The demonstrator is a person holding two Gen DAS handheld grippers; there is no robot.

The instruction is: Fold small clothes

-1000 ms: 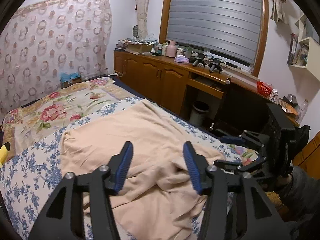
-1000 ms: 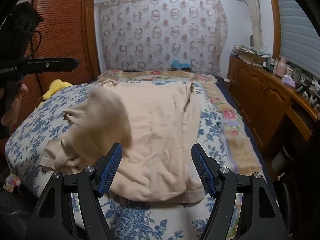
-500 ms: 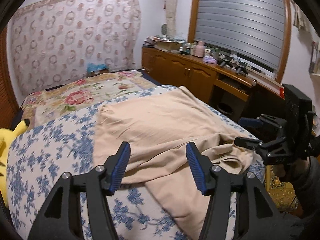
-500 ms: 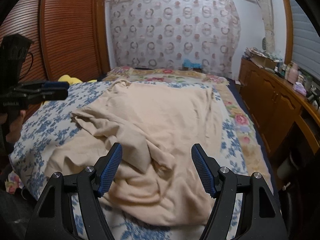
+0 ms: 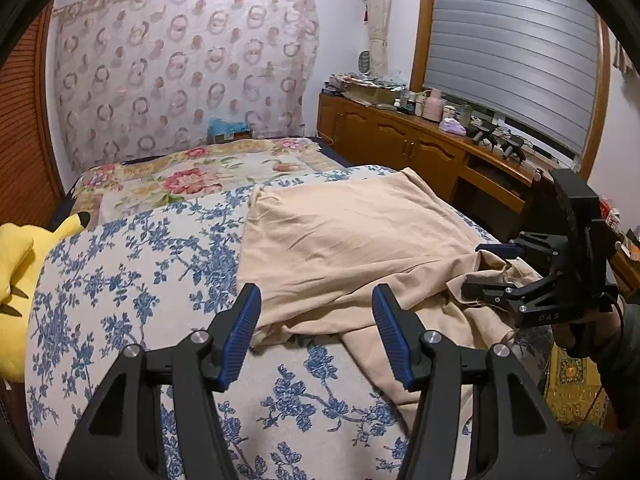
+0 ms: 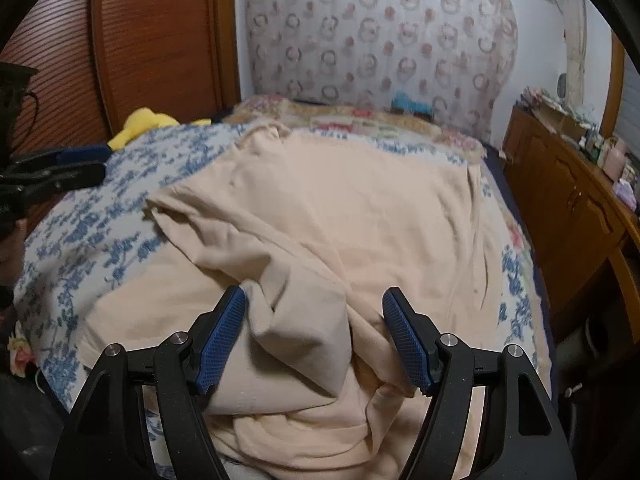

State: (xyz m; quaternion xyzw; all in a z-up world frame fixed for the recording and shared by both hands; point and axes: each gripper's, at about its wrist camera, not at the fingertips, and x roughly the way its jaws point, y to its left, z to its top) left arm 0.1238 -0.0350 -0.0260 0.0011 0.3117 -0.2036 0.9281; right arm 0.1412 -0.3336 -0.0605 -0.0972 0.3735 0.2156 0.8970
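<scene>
I've swung both grippers down toward the bed's (image 5: 120,272) near edge. The cloth (image 6: 360,208) has dropped there, rumpled. Left fingers (image 5: 242,322) open, empty; right fingers (image 6: 222,330) open, seemingly straddling a ridge—next, regrasp.

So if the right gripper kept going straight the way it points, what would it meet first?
Most likely the bunched fold of the beige cotton garment on the blue floral bedspread. It sits between the open fingers of the right gripper, which do not press it; exact depth is unclear.
</scene>
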